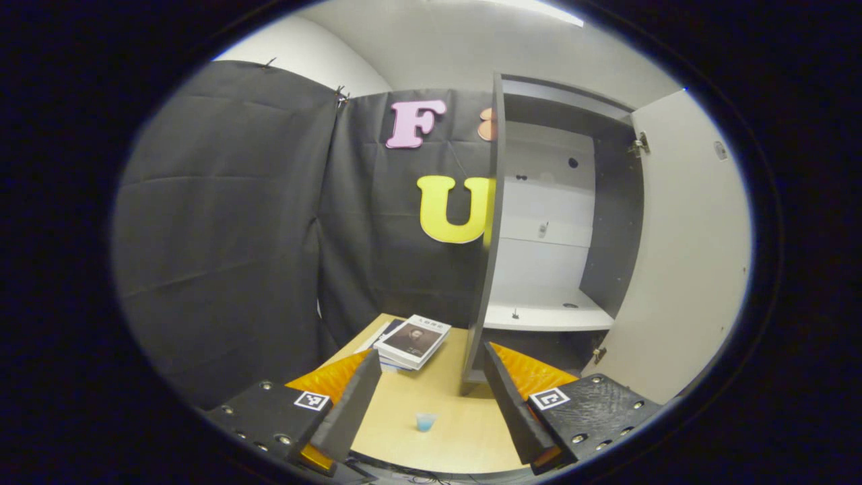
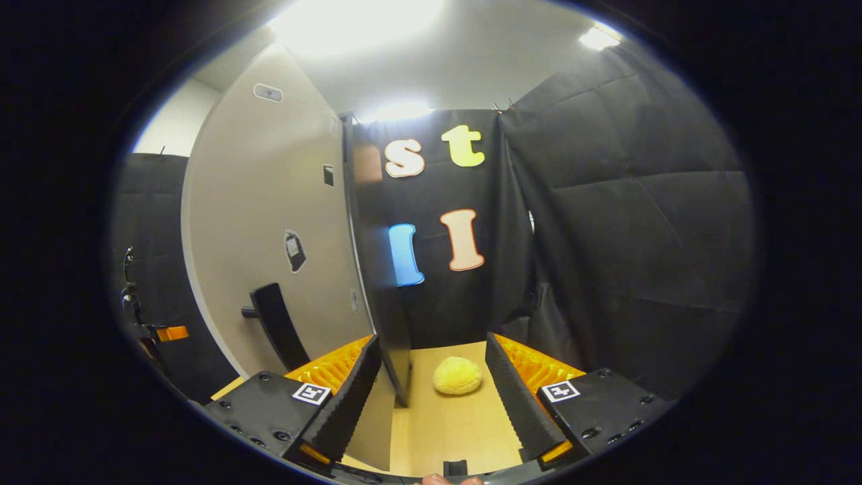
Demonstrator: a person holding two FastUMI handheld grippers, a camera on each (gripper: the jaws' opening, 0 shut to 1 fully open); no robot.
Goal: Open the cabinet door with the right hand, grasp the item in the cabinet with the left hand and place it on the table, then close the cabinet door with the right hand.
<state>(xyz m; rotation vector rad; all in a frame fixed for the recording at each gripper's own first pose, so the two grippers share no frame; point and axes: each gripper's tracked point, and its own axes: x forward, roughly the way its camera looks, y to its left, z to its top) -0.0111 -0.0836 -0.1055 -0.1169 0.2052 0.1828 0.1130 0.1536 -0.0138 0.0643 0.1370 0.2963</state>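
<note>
A: Status of the left gripper [image 1: 431,411]?

B: Released. Its jaws stand wide apart with nothing between them, above the light wooden table [image 1: 465,431]. A small translucent blue cup [image 1: 425,422] stands on the table between the two fingers, apart from both.

A: The cabinet?

B: The tall dark-framed cabinet [image 1: 609,229] stands on the table at the right of the left gripper view. Its pale flat door [image 1: 687,249] is swung open on the hinges. The white shelf [image 1: 545,315] inside carries only a few small dark specks, too small to identify.

A: Anything else on the table?

B: A stack of books with white covers [image 1: 412,340] lies just left of the cabinet's side panel.

A: The right gripper [image 2: 431,404]?

B: Also released, holding nothing. Ahead of it the door's edge stands upright; a black bar handle [image 2: 277,323] projects from the door's face. A round yellow fuzzy object [image 2: 457,375] lies on the table between the fingers, farther off.
</note>
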